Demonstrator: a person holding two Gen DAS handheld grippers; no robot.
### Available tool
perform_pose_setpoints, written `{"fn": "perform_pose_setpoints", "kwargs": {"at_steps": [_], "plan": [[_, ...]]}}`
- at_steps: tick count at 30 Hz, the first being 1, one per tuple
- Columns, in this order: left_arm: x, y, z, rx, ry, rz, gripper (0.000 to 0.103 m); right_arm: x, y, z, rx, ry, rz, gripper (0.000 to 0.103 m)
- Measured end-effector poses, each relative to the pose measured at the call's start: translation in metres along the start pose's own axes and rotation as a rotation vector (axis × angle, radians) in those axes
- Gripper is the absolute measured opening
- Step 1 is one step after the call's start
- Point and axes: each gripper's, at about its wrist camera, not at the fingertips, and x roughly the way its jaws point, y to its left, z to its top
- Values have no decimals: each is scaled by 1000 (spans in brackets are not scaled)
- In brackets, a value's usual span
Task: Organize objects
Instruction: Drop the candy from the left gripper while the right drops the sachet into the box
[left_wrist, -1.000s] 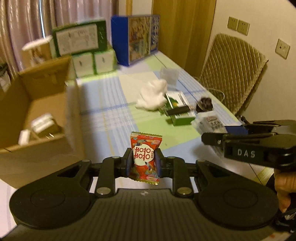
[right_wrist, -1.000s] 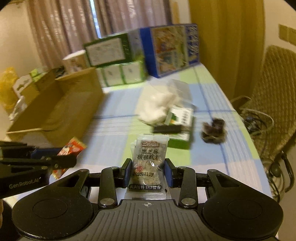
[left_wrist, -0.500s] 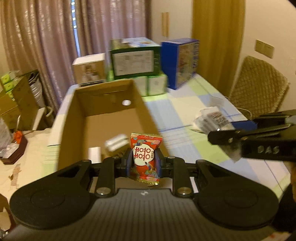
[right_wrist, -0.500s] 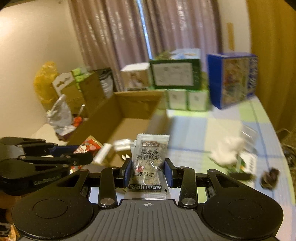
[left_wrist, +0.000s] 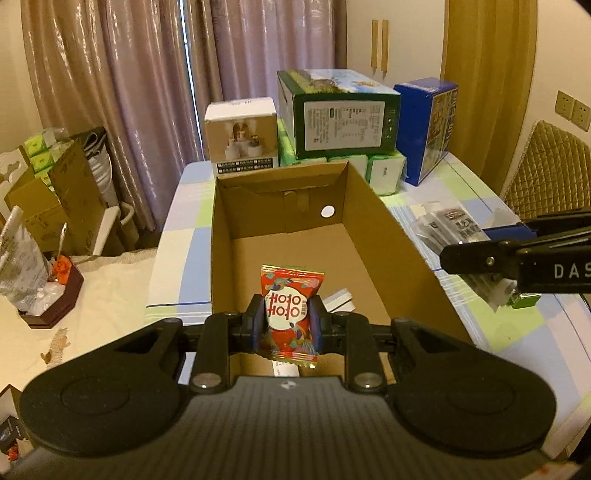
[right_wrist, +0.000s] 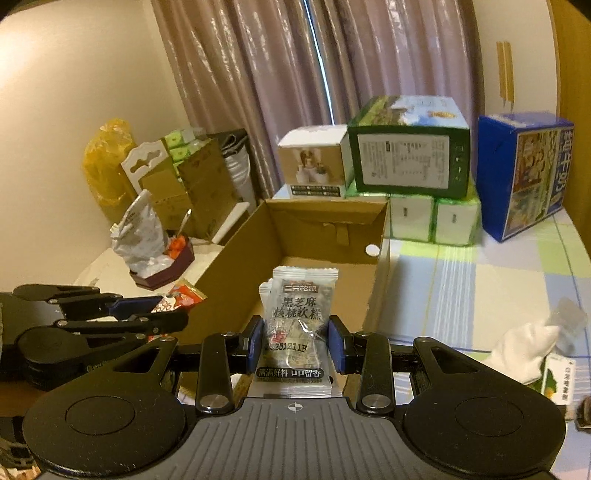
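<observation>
two packets hovered over the cardboard box (left_wrist: 369, 206): left gripper (left_wrist: 288, 325) clenched the red candy (left_wrist: 290, 314), right gripper (right_wrist: 295, 343) clenched the sesame packet (right_wrist: 299, 325), box floor directly below.

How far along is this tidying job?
Partly done. A few white packets already lie in the cardboard box. The left gripper holds a red candy over the box; the right gripper holds clear snack packets at its edge. Left to do: drop both, then fetch the cloth and green pack on the table.
</observation>
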Motion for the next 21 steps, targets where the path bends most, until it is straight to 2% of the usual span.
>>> {"fn": "perform_pose_setpoints", "kwargs": {"at_steps": [7, 9, 11, 21], "plan": [[31, -3, -6, 9, 19, -32, 21, 26, -10, -1, 27, 25, -5, 34], [41, -3, -7, -5, 18, -50, 26, 32, -12, -1, 32, 30, -10, 34], [47, -1, -8, -7, 19, -38, 29, 36, -13, -2, 37, 37, -11, 34], [28, 15, -12, -51, -6, -1, 30, 45, -11, -7, 44, 33, 10, 34]]}}
